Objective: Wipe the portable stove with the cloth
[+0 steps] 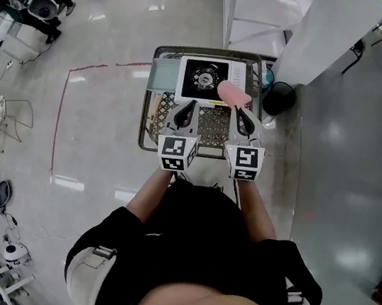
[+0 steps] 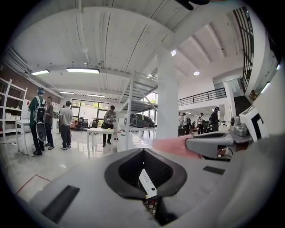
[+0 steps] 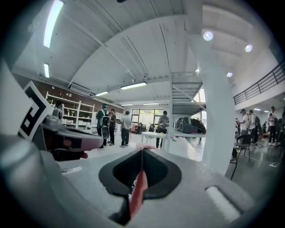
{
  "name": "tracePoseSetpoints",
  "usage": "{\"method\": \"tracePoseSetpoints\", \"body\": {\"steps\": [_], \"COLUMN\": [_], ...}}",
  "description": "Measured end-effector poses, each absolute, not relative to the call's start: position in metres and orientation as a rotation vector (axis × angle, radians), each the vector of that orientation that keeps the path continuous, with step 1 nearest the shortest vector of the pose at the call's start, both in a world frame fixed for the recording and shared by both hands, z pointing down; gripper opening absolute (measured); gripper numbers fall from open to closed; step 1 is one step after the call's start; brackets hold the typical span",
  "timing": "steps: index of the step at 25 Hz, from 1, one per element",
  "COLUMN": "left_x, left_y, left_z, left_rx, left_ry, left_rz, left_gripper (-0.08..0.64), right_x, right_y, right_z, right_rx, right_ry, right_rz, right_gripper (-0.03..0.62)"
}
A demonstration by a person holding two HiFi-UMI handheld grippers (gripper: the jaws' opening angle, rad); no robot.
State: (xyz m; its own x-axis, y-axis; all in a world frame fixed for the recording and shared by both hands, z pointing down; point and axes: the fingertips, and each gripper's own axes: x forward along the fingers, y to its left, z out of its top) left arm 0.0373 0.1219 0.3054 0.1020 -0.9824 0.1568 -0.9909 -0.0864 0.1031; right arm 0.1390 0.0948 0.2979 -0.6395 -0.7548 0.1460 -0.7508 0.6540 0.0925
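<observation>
The person's black-clad torso [image 1: 196, 257] fills the bottom of the head view, with both arms reaching forward over a wire-mesh tabletop [image 1: 155, 117]. The portable stove [image 1: 204, 78] sits at the tabletop's far end (burner facing up). The pink cloth [image 1: 233, 94] lies against the stove's right front corner, pinched in the right claw [image 3: 142, 150]. The left claw [image 2: 142, 150] has its jaws pressed together, near the stove's front edge.
</observation>
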Motion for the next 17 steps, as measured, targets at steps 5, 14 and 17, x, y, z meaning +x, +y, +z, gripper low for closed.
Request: {"method": "tracePoseSetpoints", "body": {"steps": [5, 14, 17], "left_x": [0.033, 0.027, 0.025], "left_y": [0.124, 0.129, 0.133], "left_z": [0.301, 0.3, 0.304], "left_rx": [2.197, 2.189, 2.191], "left_ry": [-1.987, -1.988, -1.984], "left_rz": [0.039, 0.019, 0.023], "left_gripper": [-0.002, -0.002, -0.002], "right_x": [0.133, 0.127, 0.125], "right_y": [0.097, 0.103, 0.106], "right_z": [0.294, 0.295, 0.299], "right_rx": [1.245, 1.231, 1.232], "right_ry": [-2.7, -2.695, -2.696], "right_rz": [-0.082, -0.071, -0.07], "right_gripper": [0.008, 0.008, 0.008]}}
